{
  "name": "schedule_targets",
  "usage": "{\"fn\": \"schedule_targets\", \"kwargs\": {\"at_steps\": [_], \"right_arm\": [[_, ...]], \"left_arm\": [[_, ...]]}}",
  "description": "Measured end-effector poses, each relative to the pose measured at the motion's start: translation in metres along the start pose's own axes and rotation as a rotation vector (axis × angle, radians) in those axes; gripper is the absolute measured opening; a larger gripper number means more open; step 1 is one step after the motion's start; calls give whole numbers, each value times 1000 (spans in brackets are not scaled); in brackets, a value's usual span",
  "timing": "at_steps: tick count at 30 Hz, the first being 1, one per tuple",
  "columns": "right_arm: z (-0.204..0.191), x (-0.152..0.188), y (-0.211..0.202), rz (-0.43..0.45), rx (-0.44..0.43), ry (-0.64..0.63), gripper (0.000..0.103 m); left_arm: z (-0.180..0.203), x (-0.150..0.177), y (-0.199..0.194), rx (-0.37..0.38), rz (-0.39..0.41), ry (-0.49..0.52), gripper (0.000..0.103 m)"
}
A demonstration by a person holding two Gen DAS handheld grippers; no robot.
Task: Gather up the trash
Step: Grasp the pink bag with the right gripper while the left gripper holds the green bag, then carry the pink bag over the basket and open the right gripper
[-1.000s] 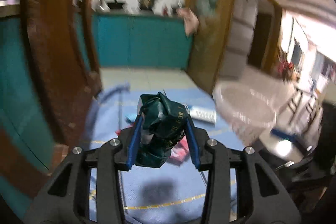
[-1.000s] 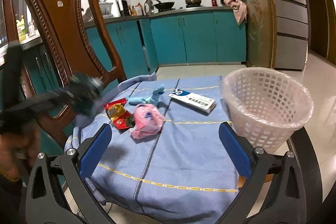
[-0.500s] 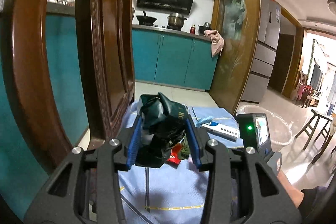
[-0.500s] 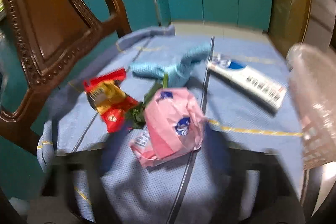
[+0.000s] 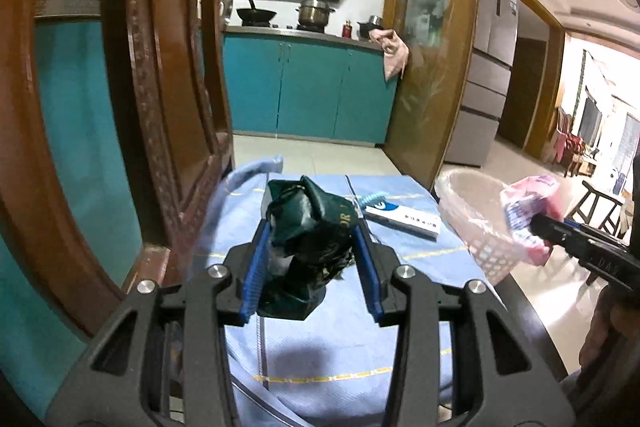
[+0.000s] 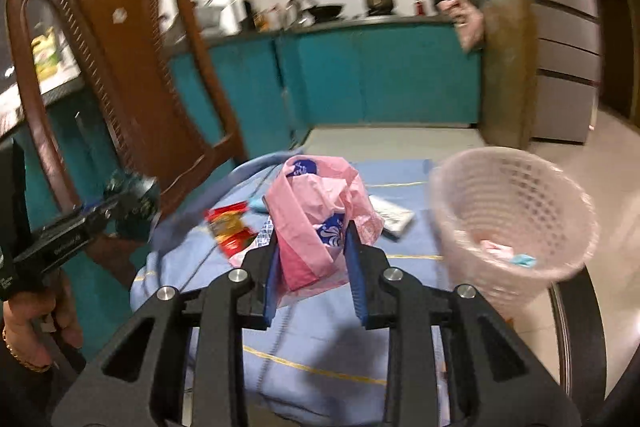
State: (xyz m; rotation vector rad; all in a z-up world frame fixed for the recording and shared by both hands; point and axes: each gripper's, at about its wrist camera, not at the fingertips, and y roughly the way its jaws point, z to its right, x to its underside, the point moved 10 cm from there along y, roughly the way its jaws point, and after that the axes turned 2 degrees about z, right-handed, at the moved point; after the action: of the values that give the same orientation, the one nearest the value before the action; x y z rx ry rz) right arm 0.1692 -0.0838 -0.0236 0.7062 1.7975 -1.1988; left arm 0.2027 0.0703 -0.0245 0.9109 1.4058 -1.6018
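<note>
Holding a crumpled dark green wrapper [image 5: 308, 243] between its blue pads, the left claw [image 5: 310, 251] was seen closed partway on that load above the blue-clothed counter [image 5: 328, 355], near the carved wooden chair [image 5: 160, 107]. The right claw [image 6: 312, 259] had just been closing, and a pink plastic bag [image 6: 320, 215] was pinched between its pads, lifted clear of the cloth. The pale mesh basket [image 6: 516, 219] stood at the right edge of the counter, with a few scraps already lying in it. A red snack wrapper [image 6: 230, 227], a white and blue box [image 6: 390, 215] and a light blue scrap [image 6: 256, 205] were left on the cloth. Several risks were judged from this. The pink bag was gripped only through a thin fold, with most of it loose above and below the pads, so it could be pulled free by a quick swing or snagged on the basket's rim. The basket looked light and was set close to the counter's edge; it could be tipped or pushed off if it were struck by either claw or by a bag dragged over its rim. Both loads were judged bound for the same opening, so a clash of the two claws there was possible if both were brought in at once. The green wrapper, being stiff and springy, might be shed short of the basket if the pads were parted too early. The left claw also hung near the chair back, which could be knocked in a wide sweep.
</note>
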Motion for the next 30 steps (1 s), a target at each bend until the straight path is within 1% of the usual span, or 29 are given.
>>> {"fn": "schedule_targets", "kwargs": {"at_steps": [2,6,12,30], "right_arm": [[1,7,8,-20,7,-10,30],[-10,7,15,-16,-13,-27,30],[-14,5,13,-16,-23,-41,30],[-12,7,13,-26,-18,-50,30]], "left_arm": [[3,5,2,-2,-14,6,42],[11,8,10,-9,-32,28,42],[10,11,14,-20,-47,33,42],[13,14,15,-15,-48,45,42]]}}
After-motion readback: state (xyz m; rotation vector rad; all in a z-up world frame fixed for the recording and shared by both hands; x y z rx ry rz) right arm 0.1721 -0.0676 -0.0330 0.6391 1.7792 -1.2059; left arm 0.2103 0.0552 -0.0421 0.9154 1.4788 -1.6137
